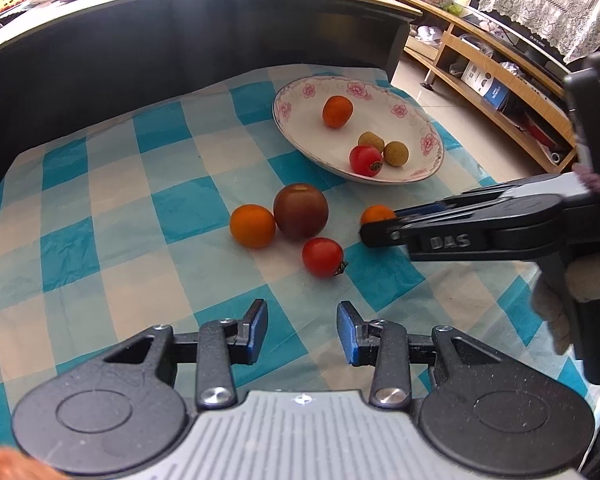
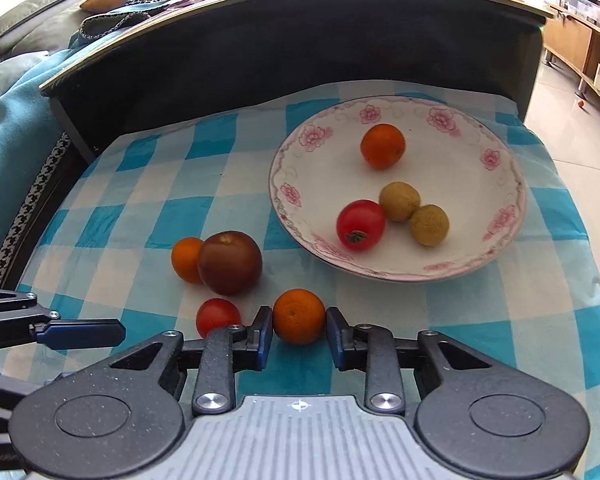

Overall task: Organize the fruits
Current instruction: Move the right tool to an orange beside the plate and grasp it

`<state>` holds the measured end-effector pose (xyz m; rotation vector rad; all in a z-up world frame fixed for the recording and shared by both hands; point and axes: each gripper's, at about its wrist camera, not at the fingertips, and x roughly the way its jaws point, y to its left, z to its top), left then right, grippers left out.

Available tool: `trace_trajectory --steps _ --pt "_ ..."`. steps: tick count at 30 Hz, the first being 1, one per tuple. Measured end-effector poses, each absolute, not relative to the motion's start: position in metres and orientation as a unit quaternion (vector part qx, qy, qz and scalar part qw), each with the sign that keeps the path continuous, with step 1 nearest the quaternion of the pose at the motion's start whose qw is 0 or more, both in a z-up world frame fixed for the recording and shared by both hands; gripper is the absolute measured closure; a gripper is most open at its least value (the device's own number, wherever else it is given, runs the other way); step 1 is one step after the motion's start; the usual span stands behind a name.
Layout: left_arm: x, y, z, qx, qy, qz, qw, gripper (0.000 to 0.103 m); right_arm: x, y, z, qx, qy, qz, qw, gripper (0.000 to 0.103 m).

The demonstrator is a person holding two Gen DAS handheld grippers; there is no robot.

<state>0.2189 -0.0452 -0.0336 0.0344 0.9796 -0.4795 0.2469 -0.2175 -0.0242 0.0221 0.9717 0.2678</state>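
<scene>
Four fruits sit in my flowered plate (image 2: 500, 184) on the checked desk (image 2: 140, 216). My right tool (image 2: 299, 330) pinches a small orange fruit (image 2: 299, 316) near it; my left tool (image 1: 302, 330) hovers slightly open, empty.

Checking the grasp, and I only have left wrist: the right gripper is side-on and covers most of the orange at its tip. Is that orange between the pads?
Observer: Yes. In right wrist the orange sits centred in the right gripper, with both pads against its sides.
Operator: Red tomato caught too?
Observer: No. The red tomato lies outside the jaws, beside the finger on the picture's left.
Operator: Left gripper in the way?
Observer: No. Of the left gripper, right wrist shows one finger at the left edge, apart from the tomato.
</scene>
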Motion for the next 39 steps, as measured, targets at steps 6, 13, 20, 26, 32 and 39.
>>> trace_trajectory --steps 6,13,20,26,32,39 --pt "0.224 -0.053 -0.046 0.016 0.473 -0.230 0.851 0.057 0.234 -0.233 -0.014 0.029 0.455 0.124 0.881 0.079" --pt "0.233 -0.070 -0.050 0.010 0.457 -0.241 0.856 0.057 0.227 -0.234 -0.014 0.031 0.461 0.128 0.878 0.079" --pt "0.234 -0.083 -0.051 0.048 0.435 -0.237 0.867 0.057 0.228 -0.236 -0.007 0.043 0.453 0.116 0.883 0.079" --pt "0.235 -0.086 -0.057 0.062 0.436 -0.227 0.869 0.057 0.227 -0.230 -0.008 0.033 0.457 0.116 0.881 0.079" --pt "0.233 -0.087 -0.057 0.075 0.436 -0.226 0.868 0.068 0.226 -0.230 -0.012 0.031 0.466 0.105 0.878 0.079" --pt "0.229 -0.081 -0.051 0.071 0.441 -0.233 0.864 0.070 0.227 -0.225 -0.009 0.024 0.464 0.109 0.879 0.079"
